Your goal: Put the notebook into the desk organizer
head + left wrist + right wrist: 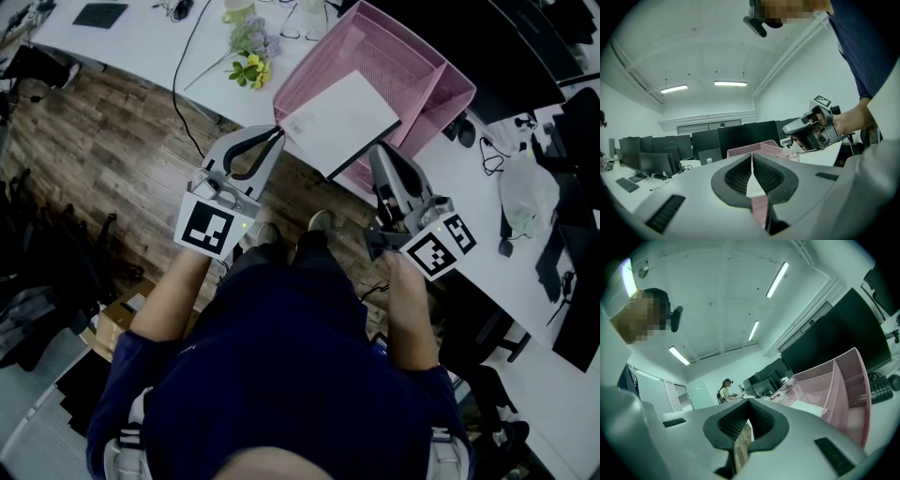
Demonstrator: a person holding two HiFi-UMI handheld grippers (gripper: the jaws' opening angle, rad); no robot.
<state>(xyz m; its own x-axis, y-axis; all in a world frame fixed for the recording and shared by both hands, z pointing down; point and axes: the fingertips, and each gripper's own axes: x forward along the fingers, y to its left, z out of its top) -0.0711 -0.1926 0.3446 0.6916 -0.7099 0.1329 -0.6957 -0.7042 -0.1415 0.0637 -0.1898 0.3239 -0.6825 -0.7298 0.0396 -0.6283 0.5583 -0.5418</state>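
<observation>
The white-covered notebook (339,120) hangs tilted over the near corner of the pink mesh desk organizer (427,70), which stands on the white desk. My left gripper (278,134) is shut on the notebook's left corner. My right gripper (377,155) is shut on its near right edge. In the left gripper view the jaws (752,161) meet on a thin white sliver of the notebook (753,188), with the organizer (750,150) behind and the right gripper (811,132) at right. In the right gripper view the shut jaws (748,414) pinch the notebook's edge (740,448) beside the organizer (843,380).
Artificial flowers (249,56), a black cable (183,66) and a dark tablet (99,13) lie on the desk left of the organizer. A mouse (466,129) and a plastic bag (525,192) lie to its right. Wooden floor shows below. A person (725,390) sits far off.
</observation>
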